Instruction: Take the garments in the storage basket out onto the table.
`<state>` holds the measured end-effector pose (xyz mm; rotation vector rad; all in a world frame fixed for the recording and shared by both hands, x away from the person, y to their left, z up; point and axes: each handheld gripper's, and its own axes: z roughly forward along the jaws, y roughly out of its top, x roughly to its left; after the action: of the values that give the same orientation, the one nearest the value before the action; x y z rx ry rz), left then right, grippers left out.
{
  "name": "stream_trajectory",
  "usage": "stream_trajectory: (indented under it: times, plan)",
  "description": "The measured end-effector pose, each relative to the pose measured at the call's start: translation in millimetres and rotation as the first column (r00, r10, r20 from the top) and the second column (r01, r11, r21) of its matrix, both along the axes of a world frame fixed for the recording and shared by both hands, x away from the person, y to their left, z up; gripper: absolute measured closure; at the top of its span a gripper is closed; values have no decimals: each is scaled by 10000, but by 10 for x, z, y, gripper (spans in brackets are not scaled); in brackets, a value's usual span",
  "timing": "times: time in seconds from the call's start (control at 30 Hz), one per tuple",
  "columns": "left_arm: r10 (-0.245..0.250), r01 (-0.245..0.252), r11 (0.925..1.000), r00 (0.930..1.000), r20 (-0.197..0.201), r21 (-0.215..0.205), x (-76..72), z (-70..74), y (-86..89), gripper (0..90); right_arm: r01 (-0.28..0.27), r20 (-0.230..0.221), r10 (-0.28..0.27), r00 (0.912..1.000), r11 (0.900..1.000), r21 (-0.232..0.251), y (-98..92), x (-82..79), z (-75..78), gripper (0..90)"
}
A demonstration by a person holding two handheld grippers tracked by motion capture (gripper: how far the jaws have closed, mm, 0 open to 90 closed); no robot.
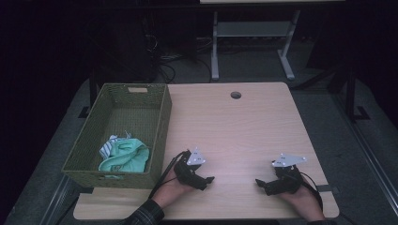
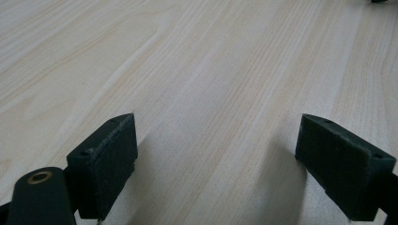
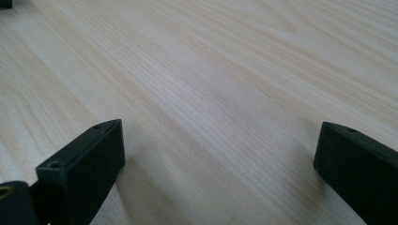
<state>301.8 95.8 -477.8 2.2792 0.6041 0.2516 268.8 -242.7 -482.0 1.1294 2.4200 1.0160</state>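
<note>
Between the jaws of the left gripper [image 2: 216,154], spread wide and holding nothing, lay only pale, straight-grained wood of the counter [image 1: 244,126]. The right gripper [image 3: 220,164] was likewise released, its blocky black jaws far apart over the same smooth laminate. Both grippers rested low near the counter's near edge, tips pointing toward each other, well apart. Beyond the left gripper and to its outer side stood a rectangular woven green basket [image 1: 162,117], with crumpled mint-green cloth [image 1: 126,157] lying in its near end.
</note>
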Motion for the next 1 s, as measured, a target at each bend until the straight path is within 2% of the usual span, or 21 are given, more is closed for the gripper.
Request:
stream_trajectory:
  times: [0.33, 0.87, 1.0]
  plan:
    - [-204, 205, 9997, 9997, -98, 107, 22, 15, -4, 121, 27, -33, -27, 10000, 10000, 5, 2, -3, 1, 16]
    - [-223, 257, 9966, 9988, -443, 780, 24, 81, 8, 125, 36, -22, -36, 10000, 10000, 23, 3, -3, -1, 16]
    - [-217, 248, 9959, 9991, -361, 873, 21, 101, 3, 127, 34, -22, -34, 10000, 10000, 21, 3, -3, -1, 16]
